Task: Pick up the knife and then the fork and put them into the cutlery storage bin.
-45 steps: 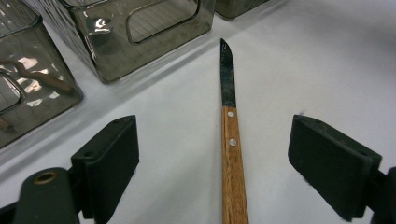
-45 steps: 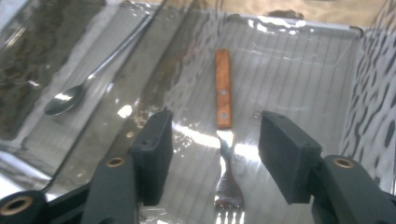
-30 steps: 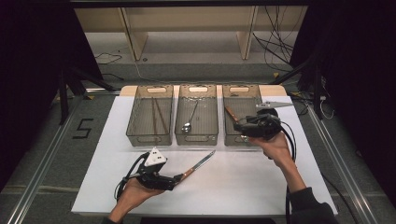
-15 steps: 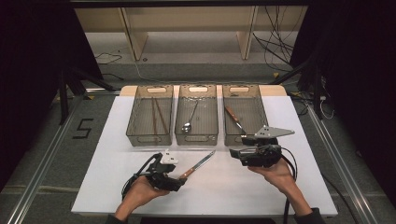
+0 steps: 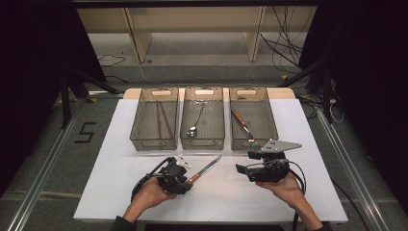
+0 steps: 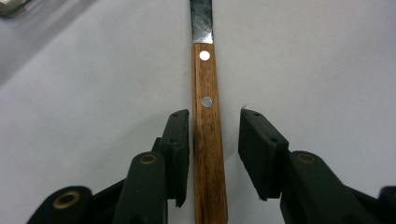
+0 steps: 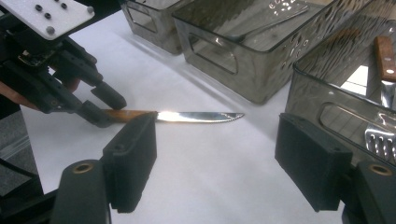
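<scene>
A knife with a wooden handle and steel blade lies on the white mat, its tip toward the trays. My left gripper straddles the handle's end. In the left gripper view its jaws have just been closing with the handle between them: the left pad is nearly against the wood and a gap remains at the right pad. My right gripper lies low on the mat to the right of the knife, aimed left at it. Its jaws stand open and hold nothing.
Three clear trays stand in a row behind the knife: the left tray holds chopsticks, the middle tray a spoon, the right tray a wooden-handled fork. The white mat covers the table. Shelving stands beyond.
My right hand came down from over the right tray to the mat in front of it. The left gripper's jaws narrowed around the knife handle.
</scene>
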Demonstrator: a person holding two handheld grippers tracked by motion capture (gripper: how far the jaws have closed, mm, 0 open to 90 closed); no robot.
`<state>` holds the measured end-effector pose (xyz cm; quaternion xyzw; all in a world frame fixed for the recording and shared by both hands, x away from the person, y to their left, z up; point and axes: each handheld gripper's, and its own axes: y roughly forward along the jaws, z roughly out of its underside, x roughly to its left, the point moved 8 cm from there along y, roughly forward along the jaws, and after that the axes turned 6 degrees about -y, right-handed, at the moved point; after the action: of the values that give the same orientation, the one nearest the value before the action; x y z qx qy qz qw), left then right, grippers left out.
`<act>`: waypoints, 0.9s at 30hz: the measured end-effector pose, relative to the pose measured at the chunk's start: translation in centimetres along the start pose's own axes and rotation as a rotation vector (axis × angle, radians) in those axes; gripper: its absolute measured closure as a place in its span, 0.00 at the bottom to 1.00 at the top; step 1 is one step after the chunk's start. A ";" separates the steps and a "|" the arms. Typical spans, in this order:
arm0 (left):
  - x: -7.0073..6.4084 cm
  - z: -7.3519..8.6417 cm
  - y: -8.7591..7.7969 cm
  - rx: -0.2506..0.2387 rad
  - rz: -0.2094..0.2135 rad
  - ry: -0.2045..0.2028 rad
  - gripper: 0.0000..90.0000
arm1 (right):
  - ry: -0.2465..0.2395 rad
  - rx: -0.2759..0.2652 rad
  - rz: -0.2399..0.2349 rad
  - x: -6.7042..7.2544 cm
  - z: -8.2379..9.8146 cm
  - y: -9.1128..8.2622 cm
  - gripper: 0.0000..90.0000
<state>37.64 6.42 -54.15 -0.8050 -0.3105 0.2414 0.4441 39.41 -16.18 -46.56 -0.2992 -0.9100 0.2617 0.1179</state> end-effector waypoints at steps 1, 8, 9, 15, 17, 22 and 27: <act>0.0 0.0 0.1 0.007 -0.003 0.005 0.72 | 0.002 0.001 0.000 0.0 0.0 0.0 0.33; 0.2 0.0 0.2 0.021 -0.034 0.016 0.82 | -0.004 0.004 -0.003 0.2 0.1 0.1 0.33; 0.2 0.0 0.2 0.020 -0.039 0.022 0.82 | -0.006 0.003 -0.003 0.2 0.1 0.1 0.33; 0.1 0.0 0.2 0.008 -0.035 0.038 0.84 | -0.013 0.003 -0.007 0.4 0.0 0.2 0.33; 0.0 0.1 0.1 0.011 -0.026 0.043 0.84 | -0.017 0.003 -0.010 0.5 0.0 0.2 0.33; -0.3 -0.1 -0.6 -0.007 0.006 0.045 0.84 | -0.029 -0.001 -0.017 0.9 -0.1 0.3 0.34; -0.6 -0.4 -1.4 -0.021 0.026 0.049 0.84 | -0.048 -0.004 -0.026 1.5 -0.2 0.6 0.34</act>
<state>37.07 6.37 -52.68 -0.8193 -0.2915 0.2242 0.4399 38.56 -14.81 -46.61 -0.2813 -0.9169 0.2655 0.0988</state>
